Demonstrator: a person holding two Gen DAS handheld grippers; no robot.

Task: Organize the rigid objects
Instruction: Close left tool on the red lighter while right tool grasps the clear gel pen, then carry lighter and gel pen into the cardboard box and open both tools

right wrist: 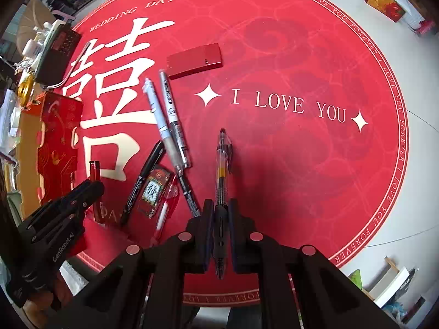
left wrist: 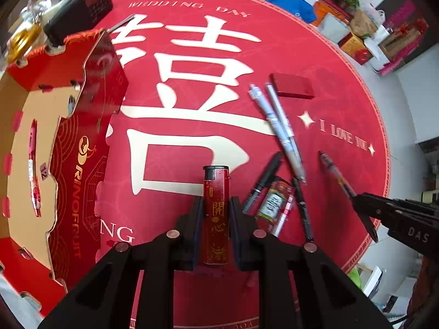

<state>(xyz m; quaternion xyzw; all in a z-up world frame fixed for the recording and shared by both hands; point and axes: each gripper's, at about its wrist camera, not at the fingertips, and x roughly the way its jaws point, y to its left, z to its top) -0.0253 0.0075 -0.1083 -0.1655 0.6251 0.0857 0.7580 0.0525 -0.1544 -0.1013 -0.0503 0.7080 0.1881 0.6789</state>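
At the bottom centre of the left wrist view, the left gripper (left wrist: pixel 216 213) pinches a red lighter (left wrist: pixel 216 216) between its two fingers; the lighter stands along the fingers with its black cap pointing up the frame. At the bottom centre of the right wrist view, the right gripper (right wrist: pixel 221 219) pinches a clear pen (right wrist: pixel 222 175) with a black grip, and the pen points up the frame over the red round mat (right wrist: pixel 288 164).

Just beyond, left of centre in the right view, lie a black marker (right wrist: pixel 144 181), a small red packet (right wrist: pixel 153 192) and a red-and-white pen (right wrist: pixel 164 208) close together. Farther up are two grey pens (right wrist: pixel 167 120) side by side, and above them a flat red box (right wrist: pixel 194 60).

At the left edge of the left view stands an open red carton (left wrist: pixel 68 164), with a red pen (left wrist: pixel 34 167) lying inside it.
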